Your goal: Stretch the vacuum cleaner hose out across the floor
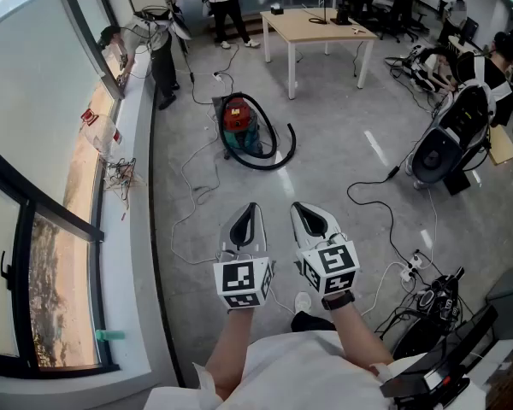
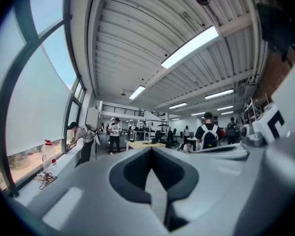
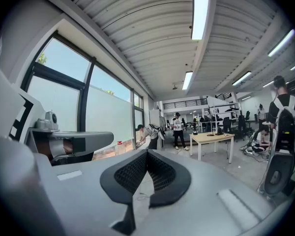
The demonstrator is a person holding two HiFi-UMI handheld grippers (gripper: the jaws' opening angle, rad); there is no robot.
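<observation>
Head view puts the left gripper (image 1: 251,206) and the right gripper (image 1: 297,205) side by side just ahead of the person, both held level. Each gripper's own view shows its jaws closed tip to tip with nothing between them.

A thin white cable (image 1: 188,220) trails over the grey floor (image 1: 342,143) just past them. Well beyond that stands the red vacuum cleaner (image 1: 237,120). Its black hose (image 1: 284,148) curls in a loop round the canister's right side and back toward its base. Where the free end lies is hard to tell from here. Farther off are a wooden table (image 1: 312,28) and several people by the window.

The step in hand looks like the approach, since neither gripper is near the hose. To do it well:

- Walk up close and lower one gripper.
- Open its jaws wide enough to take the hose near its free end, not mid-loop.
- Steady the canister with the other gripper, so that the pull unwinds the coil rather than dragging the machine.
- Draw the hose toward the open floor to the right, clear of the table legs and the loose cables.
</observation>
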